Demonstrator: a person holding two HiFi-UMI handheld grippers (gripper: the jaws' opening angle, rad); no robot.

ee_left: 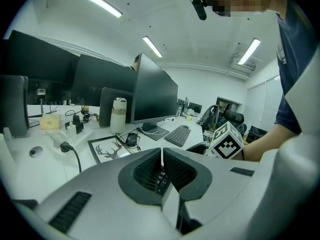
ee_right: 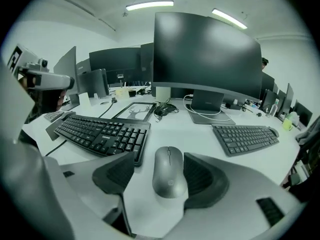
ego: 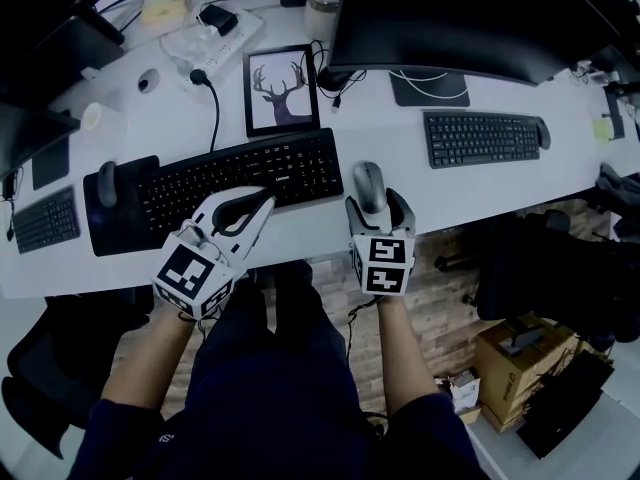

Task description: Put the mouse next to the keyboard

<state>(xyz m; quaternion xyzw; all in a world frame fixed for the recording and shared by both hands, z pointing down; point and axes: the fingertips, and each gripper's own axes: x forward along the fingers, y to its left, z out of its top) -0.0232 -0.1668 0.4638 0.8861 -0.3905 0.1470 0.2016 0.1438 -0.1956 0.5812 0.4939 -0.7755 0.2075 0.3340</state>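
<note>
The left claw [ego: 262,204], pressed together and empty, hovers at the near edge of the black keyboard [ego: 240,180]. The right claw [ego: 378,208] is spread around the mouse [ee_right: 169,173], which lies on the desk [ego: 385,128] just right of that keyboard. A deer picture [ego: 281,90] lies farther back.

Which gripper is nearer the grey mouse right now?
Right. The right gripper has its open jaws on either side of the mouse. The left gripper, shut, is off to the mouse's left, over the black keyboard at its front edge.
</note>
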